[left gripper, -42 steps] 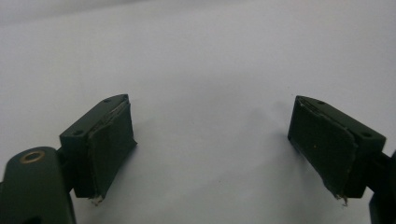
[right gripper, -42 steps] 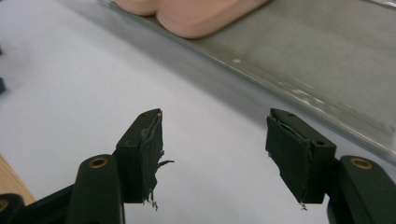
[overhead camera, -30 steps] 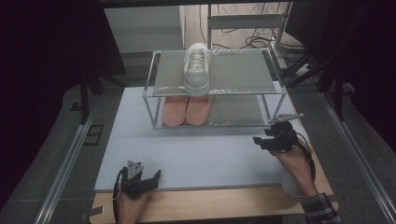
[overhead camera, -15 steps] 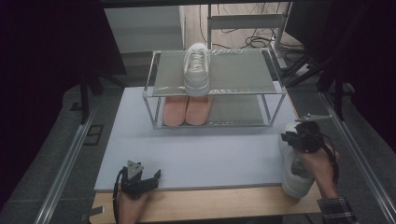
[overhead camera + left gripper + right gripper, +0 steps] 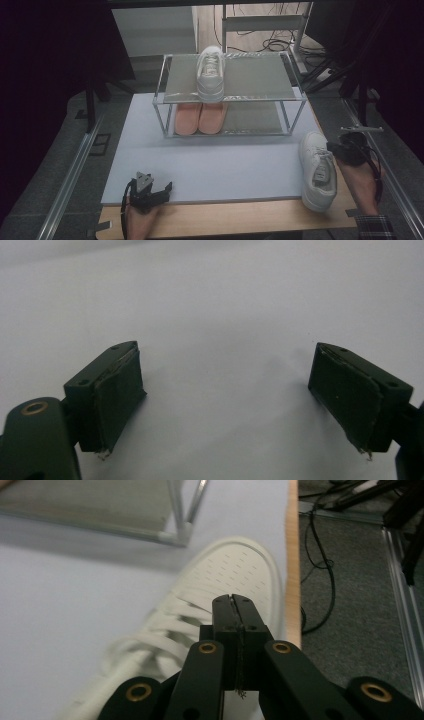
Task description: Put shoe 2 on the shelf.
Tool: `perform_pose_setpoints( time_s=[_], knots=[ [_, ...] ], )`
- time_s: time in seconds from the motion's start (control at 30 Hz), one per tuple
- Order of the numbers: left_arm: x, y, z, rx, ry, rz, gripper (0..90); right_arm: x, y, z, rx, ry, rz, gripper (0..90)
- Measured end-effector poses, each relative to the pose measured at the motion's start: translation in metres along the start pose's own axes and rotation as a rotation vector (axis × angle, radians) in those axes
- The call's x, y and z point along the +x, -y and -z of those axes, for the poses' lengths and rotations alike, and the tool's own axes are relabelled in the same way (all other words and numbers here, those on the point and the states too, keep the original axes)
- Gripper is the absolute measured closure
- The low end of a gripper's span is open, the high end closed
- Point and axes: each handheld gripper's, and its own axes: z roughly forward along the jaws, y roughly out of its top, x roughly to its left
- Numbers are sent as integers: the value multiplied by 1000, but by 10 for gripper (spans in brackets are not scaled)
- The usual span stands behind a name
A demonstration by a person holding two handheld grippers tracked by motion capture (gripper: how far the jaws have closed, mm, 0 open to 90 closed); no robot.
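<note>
White sneaker (image 5: pixel 317 170) lies along 12–6, touching my right gripper (image 5: pixel 233 602), fingers pressed together; left gripper (image 5: pixel 161 191) spread, well apart at 9.

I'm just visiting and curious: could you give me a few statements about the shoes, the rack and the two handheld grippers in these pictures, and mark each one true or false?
1. A white sneaker stands on the top shelf of the two-shelf metal rack. True.
2. The pair of orange shoes sits on the top shelf. False: it sits on the lower shelf.
3. The left gripper has its jaws spread wide over the pale blue mat. True.
4. The right gripper is wide open. False: its jaws are pressed together, just above a second white sneaker.
5. That second white sneaker lies at the table's left edge. False: it lies at the right edge, by the right gripper.
</note>
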Motion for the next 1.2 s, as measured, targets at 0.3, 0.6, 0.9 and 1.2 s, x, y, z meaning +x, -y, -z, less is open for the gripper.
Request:
perform_pose_setpoints(
  time_s=[0.3,0.6,0.9,1.2],
  knots=[
    [0,0,0,0,0,0,140,-19,24,-6,31,36,-34,893],
    [0,0,0,1,0,0,140,-23,52,-9,52,23,-61,893],
    [0,0,0,-1,-1,2,140,-15,71,-3,29,-8,-97,894],
    [0,0,0,0,0,2,140,-4,72,-2,13,-18,-101,895]
  ],
)
